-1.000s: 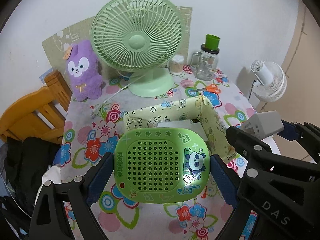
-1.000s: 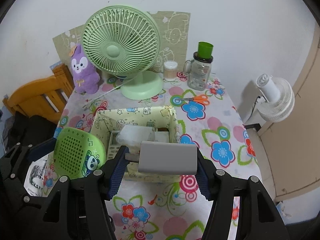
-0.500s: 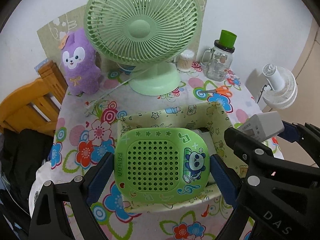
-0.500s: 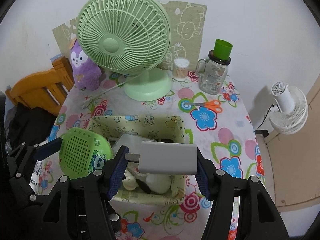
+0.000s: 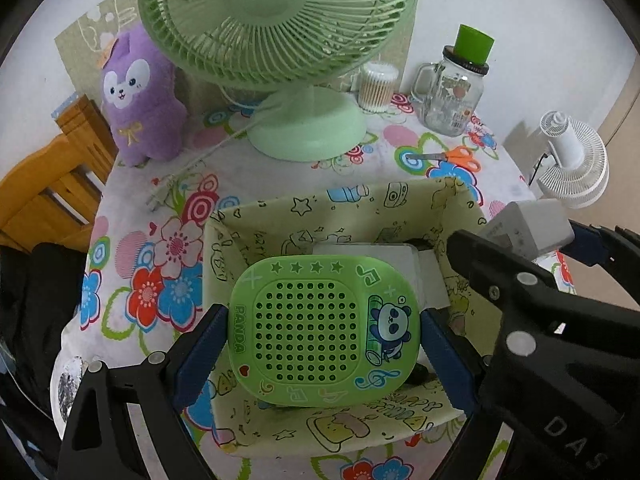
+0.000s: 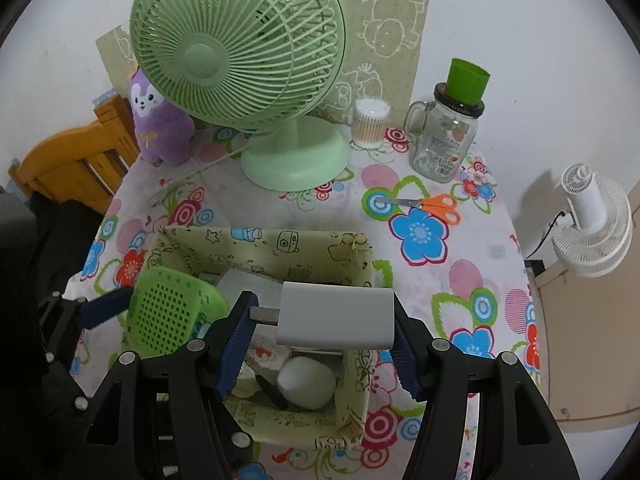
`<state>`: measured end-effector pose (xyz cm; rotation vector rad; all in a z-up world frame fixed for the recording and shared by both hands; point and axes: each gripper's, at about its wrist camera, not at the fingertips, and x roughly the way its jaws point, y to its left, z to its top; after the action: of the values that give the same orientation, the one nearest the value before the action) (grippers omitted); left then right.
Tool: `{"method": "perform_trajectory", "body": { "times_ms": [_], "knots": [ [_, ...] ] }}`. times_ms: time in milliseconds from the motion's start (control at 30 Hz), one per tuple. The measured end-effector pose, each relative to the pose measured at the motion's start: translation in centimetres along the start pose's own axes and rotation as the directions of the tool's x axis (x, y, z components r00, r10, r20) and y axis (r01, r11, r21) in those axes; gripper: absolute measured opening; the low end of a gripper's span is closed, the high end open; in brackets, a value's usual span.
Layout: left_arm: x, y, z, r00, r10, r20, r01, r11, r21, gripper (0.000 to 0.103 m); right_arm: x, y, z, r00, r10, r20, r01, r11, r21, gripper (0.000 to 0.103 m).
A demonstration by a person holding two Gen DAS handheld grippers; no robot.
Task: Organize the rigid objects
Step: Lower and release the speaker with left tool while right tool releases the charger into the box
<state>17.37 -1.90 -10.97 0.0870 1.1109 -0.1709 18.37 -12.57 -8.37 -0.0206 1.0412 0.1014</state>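
Note:
My left gripper [image 5: 320, 336] is shut on a green panda speaker [image 5: 324, 330] and holds it over the yellow-green fabric basket [image 5: 360, 200]. My right gripper [image 6: 324, 320] is shut on a white charger block [image 6: 336, 316], also above the basket [image 6: 280, 240]. In the right wrist view the speaker [image 6: 168, 312] and left gripper hang over the basket's left side. In the left wrist view the charger [image 5: 532, 232] shows over the basket's right rim. Inside the basket lie a white round object [image 6: 306, 384], a white box and a dark item, partly hidden.
On the flowered tablecloth [image 6: 420, 280] stand a green desk fan [image 6: 248, 60], a purple plush [image 6: 160, 120], a cotton-swab jar [image 6: 370, 122] and a glass mug jar with a green cup [image 6: 448, 136]. Orange scissors [image 6: 432, 204] lie right of the basket. A wooden chair [image 6: 68, 164] stands left, a white fan [image 6: 592, 224] right.
Both grippers have moved forward and down with their objects, from in front of the basket to over its inside. The fan and far objects have grown larger in view.

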Motion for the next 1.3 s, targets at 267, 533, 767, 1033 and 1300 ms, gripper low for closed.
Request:
{"method": "perform_trajectory", "body": {
  "times_ms": [267, 533, 767, 1033, 1300],
  "knots": [
    [0.5, -0.1, -0.2, 1.000, 0.012, -0.020, -0.012, 1.000, 0.009, 0.095, 2.3, 0.0, -0.5, 0.998, 0.032, -0.054, -0.031, 0.999, 0.012, 0.065],
    [0.7, -0.2, -0.2, 0.999, 0.014, -0.031, -0.013, 1.000, 0.010, 0.095, 3.3, 0.6, -0.6, 0.996, 0.048, -0.071, -0.048, 0.999, 0.004, 0.071],
    [0.9, -0.7, 0.0, 0.999, 0.004, -0.036, -0.003, 1.000, 0.017, 0.095, 2.2, 0.4, -0.6, 0.999, 0.029, -0.037, -0.029, 0.999, -0.014, 0.082],
    [2.1, -2.0, 0.4, 0.998, -0.017, -0.056, 0.019, 0.999, 0.035, 0.095, 1.6, -1.8, -1.1, 0.999, -0.017, -0.027, 0.018, 0.999, 0.043, 0.087],
    [3.2, -2.5, 0.6, 0.997, -0.007, -0.071, 0.010, 0.999, 0.051, 0.095, 2.3, -3.0, -1.9, 0.998, -0.026, -0.060, 0.031, 0.996, 0.085, 0.088]
  ]
}}
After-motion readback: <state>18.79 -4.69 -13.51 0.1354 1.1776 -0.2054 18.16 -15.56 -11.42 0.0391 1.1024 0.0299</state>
